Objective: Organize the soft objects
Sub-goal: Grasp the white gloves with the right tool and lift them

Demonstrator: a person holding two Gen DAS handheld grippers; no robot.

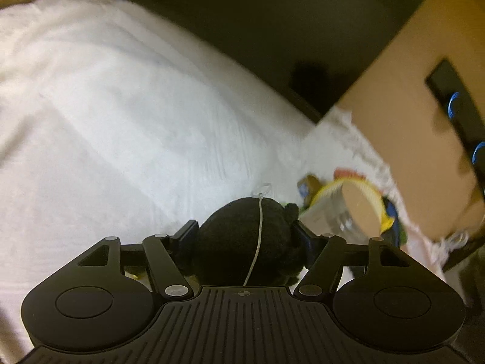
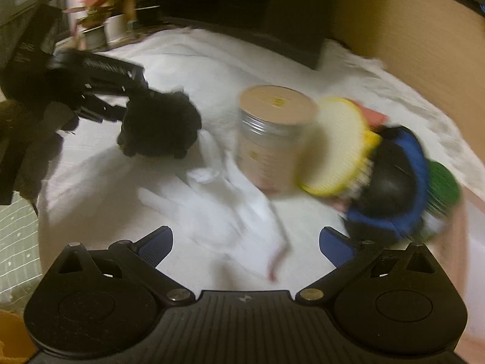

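Black and fuzzy, the soft toy (image 1: pixel 242 242) sits between the fingers of the left gripper (image 1: pixel 245 236), which is clenched on it above the white cloth (image 1: pixel 106 106). A thin white string (image 1: pixel 257 236) runs over the toy. The right gripper (image 2: pixel 245 242) is released, holding nothing. Beside the toy stand a jar (image 2: pixel 272 139) and blurred coloured objects (image 2: pixel 379 166), hard to make out, near the cloth's right edge.

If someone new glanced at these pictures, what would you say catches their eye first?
Probably the black fuzzy toy clamped in the left claw above the white sheet. Next, the jar mid-bed, with a bright pile beside it: a yellow brush and a blue-rimmed black item.
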